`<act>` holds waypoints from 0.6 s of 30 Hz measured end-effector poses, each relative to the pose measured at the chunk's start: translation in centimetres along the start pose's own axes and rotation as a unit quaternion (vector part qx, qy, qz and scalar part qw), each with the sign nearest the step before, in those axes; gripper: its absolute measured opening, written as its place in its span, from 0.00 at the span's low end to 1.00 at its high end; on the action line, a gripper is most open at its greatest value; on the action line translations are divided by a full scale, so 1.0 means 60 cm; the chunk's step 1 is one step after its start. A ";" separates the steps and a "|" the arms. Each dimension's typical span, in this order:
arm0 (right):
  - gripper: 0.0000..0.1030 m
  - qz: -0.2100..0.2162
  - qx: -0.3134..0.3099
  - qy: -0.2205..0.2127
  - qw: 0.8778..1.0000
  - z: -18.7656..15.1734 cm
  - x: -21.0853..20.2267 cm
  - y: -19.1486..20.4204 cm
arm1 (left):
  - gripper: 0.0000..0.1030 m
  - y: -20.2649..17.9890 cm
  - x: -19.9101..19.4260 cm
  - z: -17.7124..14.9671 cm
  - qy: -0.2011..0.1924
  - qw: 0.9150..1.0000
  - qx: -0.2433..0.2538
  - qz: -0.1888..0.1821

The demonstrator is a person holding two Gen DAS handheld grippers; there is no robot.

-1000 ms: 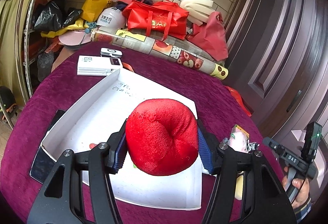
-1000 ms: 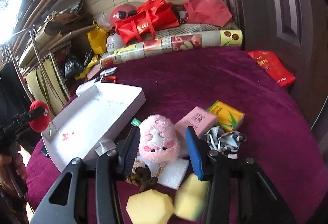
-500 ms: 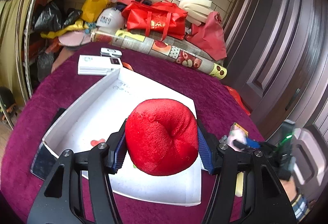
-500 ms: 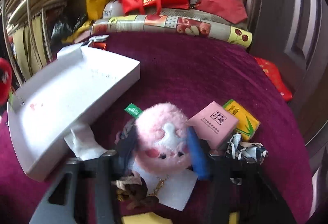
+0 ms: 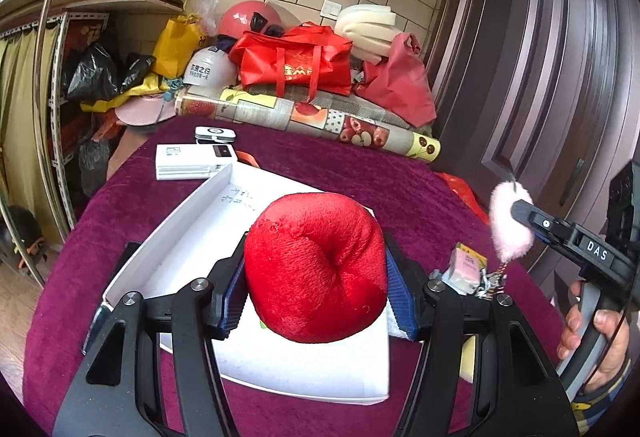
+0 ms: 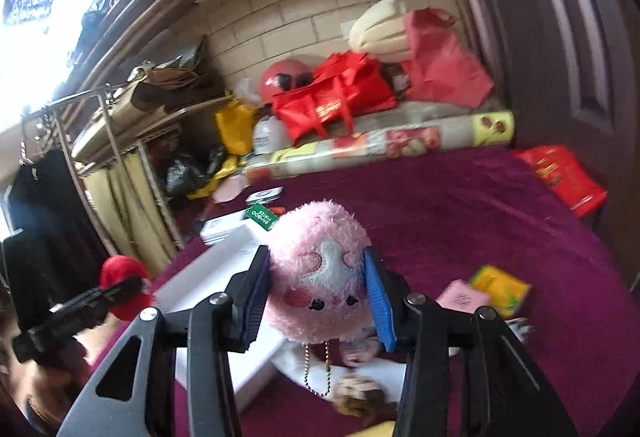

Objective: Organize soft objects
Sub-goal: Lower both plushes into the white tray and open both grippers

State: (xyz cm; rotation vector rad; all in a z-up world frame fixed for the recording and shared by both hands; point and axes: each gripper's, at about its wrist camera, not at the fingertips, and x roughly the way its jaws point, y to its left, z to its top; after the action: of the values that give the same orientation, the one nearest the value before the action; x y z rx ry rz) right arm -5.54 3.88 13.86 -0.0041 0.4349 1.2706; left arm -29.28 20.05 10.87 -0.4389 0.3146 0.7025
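The left tool [image 5: 316, 277] hangs level over the white tray [image 5: 192, 233], clenched on the red plush ball [image 5: 316, 265], as it was a second ago. The right tool [image 6: 316, 293] is tipped upward above the maroon worktop [image 6: 480, 205], its blue pads [image 6: 378, 301] squeezing the pink plush toy [image 6: 320, 269]. That toy sat on the worktop a second ago; it is now lifted clear, its bead chain [image 6: 316, 373] dangling.

1. We read "DAS" in white letters on the black arm of the right gripper [image 5: 520, 215], seen from the left wrist view.
2. We see a green tag [image 6: 262, 216] with white lettering above the pink plush [image 6: 320, 273]; the print is too blurred to spell.
3. Handwriting inside the white tray [image 5: 192, 233] and characters on the white helmet [image 5: 206, 71] remain illegible to us.
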 end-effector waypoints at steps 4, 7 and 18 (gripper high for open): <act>0.44 0.041 0.027 0.033 0.998 0.002 0.043 0.019 | 0.58 0.008 0.002 0.001 0.000 1.000 0.007 0.014; 0.44 0.059 0.032 0.041 0.997 0.005 0.067 0.043 | 0.58 0.013 0.004 0.009 -0.004 1.000 0.014 0.026; 0.46 0.093 0.029 0.066 0.993 -0.005 0.138 0.111 | 0.58 0.055 0.072 0.038 0.023 0.998 -0.006 0.062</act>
State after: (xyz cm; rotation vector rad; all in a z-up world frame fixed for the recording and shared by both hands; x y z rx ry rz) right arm -9.89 13.46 12.50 0.0022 0.5966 1.4458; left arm -28.08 25.77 10.07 -0.4506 0.3829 0.8174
